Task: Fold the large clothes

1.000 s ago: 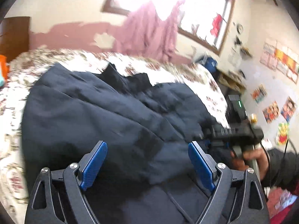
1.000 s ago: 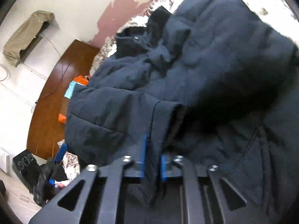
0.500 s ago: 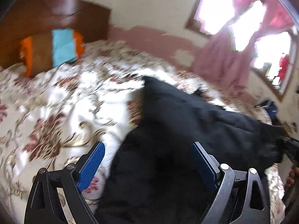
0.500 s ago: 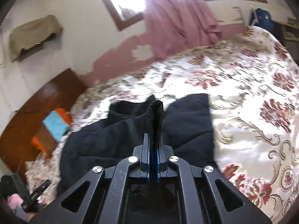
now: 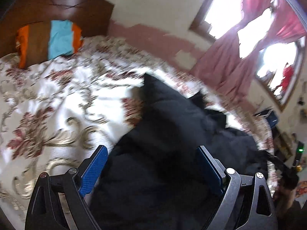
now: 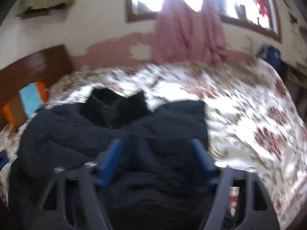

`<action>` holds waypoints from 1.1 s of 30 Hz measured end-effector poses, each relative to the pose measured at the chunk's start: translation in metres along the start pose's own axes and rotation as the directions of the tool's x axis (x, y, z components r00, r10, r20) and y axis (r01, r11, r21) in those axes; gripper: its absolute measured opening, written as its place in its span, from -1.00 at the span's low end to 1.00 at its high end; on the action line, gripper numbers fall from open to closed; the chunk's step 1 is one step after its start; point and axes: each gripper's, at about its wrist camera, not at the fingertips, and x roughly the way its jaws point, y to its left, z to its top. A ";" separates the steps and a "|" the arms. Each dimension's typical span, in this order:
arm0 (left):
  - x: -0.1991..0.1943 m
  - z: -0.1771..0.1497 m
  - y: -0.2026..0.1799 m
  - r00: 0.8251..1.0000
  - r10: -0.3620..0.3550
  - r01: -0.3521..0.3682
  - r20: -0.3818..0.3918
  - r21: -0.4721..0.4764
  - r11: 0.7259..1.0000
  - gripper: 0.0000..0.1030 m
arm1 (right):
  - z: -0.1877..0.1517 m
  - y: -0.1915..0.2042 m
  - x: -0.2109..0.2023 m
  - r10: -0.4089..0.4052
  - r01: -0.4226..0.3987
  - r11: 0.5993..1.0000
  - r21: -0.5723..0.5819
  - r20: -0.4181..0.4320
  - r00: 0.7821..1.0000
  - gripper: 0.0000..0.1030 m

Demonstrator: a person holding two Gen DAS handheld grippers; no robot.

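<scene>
Both tongs, left (image 5: 151,164) and right (image 6: 156,159), gape above the dark jacket (image 6: 115,134); right just released.

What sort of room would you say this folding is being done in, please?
Most likely a lived-in bedroom: a bed with a floral bedspread and wooden headboard, a pink curtain over the window, and a dark jacket lying on the bed.

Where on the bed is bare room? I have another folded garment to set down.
Free: floral bedspread between the dark jacket and striped pillow at the headboard; also bedspread right of the jacket, toward the window. Crowded: near edge, under the jacket.
</scene>
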 end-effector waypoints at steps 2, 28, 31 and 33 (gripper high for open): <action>0.002 -0.004 -0.006 0.999 -0.045 0.045 0.026 0.015 0.999 0.79 | 0.001 0.019 -0.001 0.042 -0.041 0.997 -0.066 0.017 0.999 0.42; 0.067 -0.050 -0.056 0.931 0.364 -0.324 -0.032 0.389 0.863 1.00 | -0.054 0.099 0.084 0.100 -0.186 0.938 -0.293 -0.284 0.953 0.56; 0.065 -0.049 -0.055 0.933 0.357 -0.318 -0.034 0.385 0.867 1.00 | -0.051 0.097 0.085 0.104 -0.184 0.940 -0.287 -0.272 0.957 0.57; 0.064 -0.047 -0.054 0.936 0.351 -0.313 -0.033 0.380 0.870 1.00 | -0.049 0.094 0.081 0.119 -0.191 0.943 -0.272 -0.261 0.958 0.57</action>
